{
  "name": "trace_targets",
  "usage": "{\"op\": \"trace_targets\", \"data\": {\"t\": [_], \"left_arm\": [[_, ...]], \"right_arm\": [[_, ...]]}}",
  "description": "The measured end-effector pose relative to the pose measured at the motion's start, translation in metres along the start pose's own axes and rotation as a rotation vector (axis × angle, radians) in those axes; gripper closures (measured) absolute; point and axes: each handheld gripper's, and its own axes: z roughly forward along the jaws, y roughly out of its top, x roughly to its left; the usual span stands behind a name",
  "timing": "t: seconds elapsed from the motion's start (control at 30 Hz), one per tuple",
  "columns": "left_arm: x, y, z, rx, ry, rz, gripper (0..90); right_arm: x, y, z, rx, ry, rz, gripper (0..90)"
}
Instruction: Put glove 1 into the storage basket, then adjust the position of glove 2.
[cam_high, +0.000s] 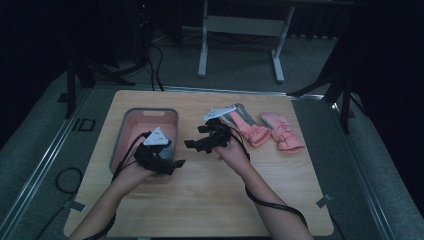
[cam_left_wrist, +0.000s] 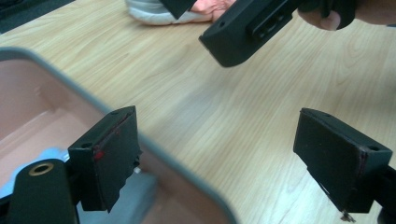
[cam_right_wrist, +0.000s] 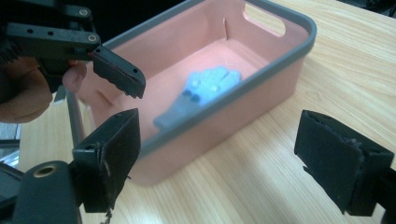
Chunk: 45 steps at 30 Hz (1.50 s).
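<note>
A pink bin with a grey rim (cam_high: 147, 112) stands on the left of the wooden table. A blue glove (cam_right_wrist: 205, 86) lies flat on its floor. My left gripper (cam_high: 172, 159) hangs open over the bin's near right corner, and in the left gripper view (cam_left_wrist: 229, 154) its jaws straddle the grey rim (cam_left_wrist: 187, 172) with nothing between them. My right gripper (cam_high: 196, 136) is open just right of the bin. In the right gripper view (cam_right_wrist: 224, 158) it faces the bin's side wall (cam_right_wrist: 280, 51) and holds nothing. Two pink gloves (cam_high: 252, 131) (cam_high: 284, 132) lie on the table to the right.
A grey and white glove (cam_high: 234, 114) lies beyond my right hand, beside the pink ones. The two grippers are close together, and the left one's jaw (cam_right_wrist: 116, 70) reaches in over the bin. Bare wood (cam_high: 200, 200) stretches along the near side. A metal frame (cam_high: 240, 25) stands behind the table.
</note>
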Motion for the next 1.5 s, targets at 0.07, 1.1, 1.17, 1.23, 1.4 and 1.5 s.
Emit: {"op": "trace_targets", "data": {"t": [0.07,1.1,1.17,1.23,1.4,1.5], "left_arm": [[-0.007,0.003,0.004,-0.006,-0.017,0.014,14.8],[-0.081,-0.010,0.065,-0.030,-0.200,0.121,13.8],[-0.083,-0.013,0.070,-0.039,-0.201,0.122,13.0],[-0.085,-0.018,0.074,-0.051,-0.199,0.106,12.0],[-0.089,-0.028,0.085,-0.031,-0.141,0.099,4.2],[-0.092,-0.033,0.090,-0.037,-0.155,0.072,2.4]], "right_arm": [[-0.001,-0.002,-0.003,0.004,0.000,-0.004,14.3],[-0.054,-0.083,-0.080,0.004,-0.142,-0.034,34.8],[-0.060,-0.087,-0.085,0.004,-0.156,-0.012,42.0],[-0.066,-0.091,-0.091,0.005,-0.174,0.006,46.3],[-0.082,-0.095,-0.105,0.008,-0.229,0.021,56.0],[-0.096,-0.094,-0.112,0.019,-0.280,0.021,55.0]]}}
